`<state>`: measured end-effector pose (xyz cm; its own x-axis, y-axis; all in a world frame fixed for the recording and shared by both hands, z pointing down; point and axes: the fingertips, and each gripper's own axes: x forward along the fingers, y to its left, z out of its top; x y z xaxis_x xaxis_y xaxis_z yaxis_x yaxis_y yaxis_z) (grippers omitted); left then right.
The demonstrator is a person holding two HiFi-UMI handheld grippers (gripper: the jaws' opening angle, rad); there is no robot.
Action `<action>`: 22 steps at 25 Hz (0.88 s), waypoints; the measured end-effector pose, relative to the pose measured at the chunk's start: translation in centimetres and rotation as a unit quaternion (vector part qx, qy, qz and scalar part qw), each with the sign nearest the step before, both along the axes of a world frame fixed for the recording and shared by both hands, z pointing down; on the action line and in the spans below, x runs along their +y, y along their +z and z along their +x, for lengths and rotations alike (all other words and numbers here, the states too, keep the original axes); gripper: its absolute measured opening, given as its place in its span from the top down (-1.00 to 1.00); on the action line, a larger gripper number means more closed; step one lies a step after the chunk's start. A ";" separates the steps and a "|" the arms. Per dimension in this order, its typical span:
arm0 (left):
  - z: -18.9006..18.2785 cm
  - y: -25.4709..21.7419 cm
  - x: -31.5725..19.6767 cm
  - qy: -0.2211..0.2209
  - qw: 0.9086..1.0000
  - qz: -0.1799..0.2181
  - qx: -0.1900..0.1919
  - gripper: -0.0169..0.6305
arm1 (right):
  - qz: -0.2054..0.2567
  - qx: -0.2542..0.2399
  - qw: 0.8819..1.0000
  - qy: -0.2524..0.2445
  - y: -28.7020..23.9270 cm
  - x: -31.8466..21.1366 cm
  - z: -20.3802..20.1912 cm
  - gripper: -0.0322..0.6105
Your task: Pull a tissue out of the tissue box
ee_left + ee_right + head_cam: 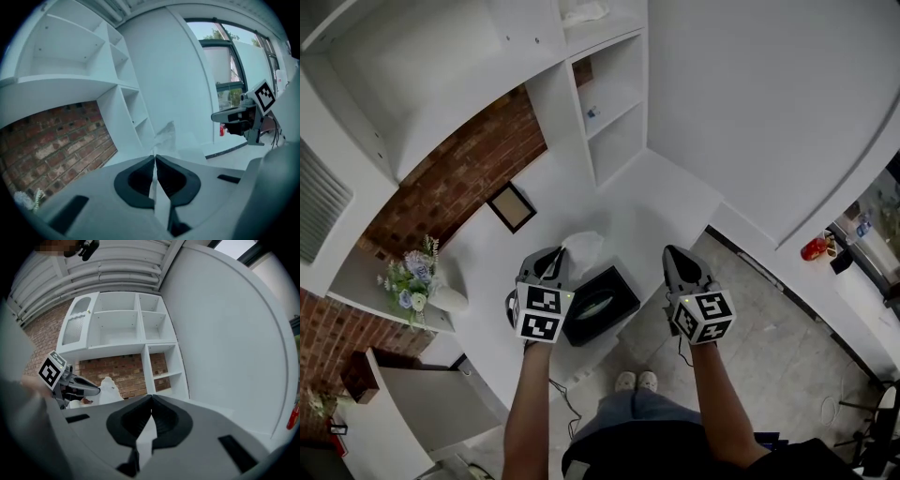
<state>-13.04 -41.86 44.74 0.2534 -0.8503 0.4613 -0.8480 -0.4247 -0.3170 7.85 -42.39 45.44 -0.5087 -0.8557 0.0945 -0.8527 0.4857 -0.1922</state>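
A black tissue box [602, 305] with an oval slot stands near the front edge of the white table [661, 202]. My left gripper [560, 255] hovers over the box's left side, shut on a white tissue [584, 247] that rises crumpled beyond its tips. In the left gripper view the jaws meet at the left gripper [154, 157] and the tissue [167, 136] sticks up past them. My right gripper [673, 253] hangs to the right of the box, apart from it; in the right gripper view the right gripper [151, 397] is shut with nothing in it.
On a low shelf to the left stands a flower vase [419, 283]. A small picture frame [511, 206] leans at the brick wall [464, 178]. White shelving [614, 103] rises at the table's back. My shoes [636, 381] are on the floor by the table.
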 end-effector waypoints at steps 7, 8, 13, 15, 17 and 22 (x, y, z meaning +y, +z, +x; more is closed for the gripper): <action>-0.3 -5.4 -0.1 -0.048 0.986 0.104 0.124 0.91 | 0.024 -0.010 1.000 0.015 -2.2 -0.4 0.8 0.90; -0.4 -5.9 -0.1 -0.054 0.982 0.116 0.141 0.91 | 0.027 -0.011 0.999 0.016 -2.5 -0.4 0.9 0.90; -0.3 -7.6 0.2 -0.064 0.967 0.159 0.191 0.91 | 0.042 -0.011 0.999 0.024 -3.6 -0.4 1.2 0.90; -0.2 -7.7 0.4 -0.066 0.961 0.167 0.212 0.91 | 0.047 -0.010 0.999 0.025 -4.1 -0.4 1.4 0.90; -0.3 -7.4 0.7 -0.069 0.958 0.170 0.219 0.91 | 0.052 -0.007 0.998 0.026 -4.4 -0.4 1.6 0.90; -0.5 -6.6 1.1 -0.076 0.958 0.169 0.220 0.91 | 0.055 0.000 0.998 0.031 -4.5 -0.3 2.2 0.90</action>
<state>-13.56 -40.78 38.12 0.2212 -0.9747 0.0309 -0.9750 -0.2216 -0.0128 10.09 -42.66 40.97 -0.4548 -0.8906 -0.0017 -0.8816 0.4505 -0.1409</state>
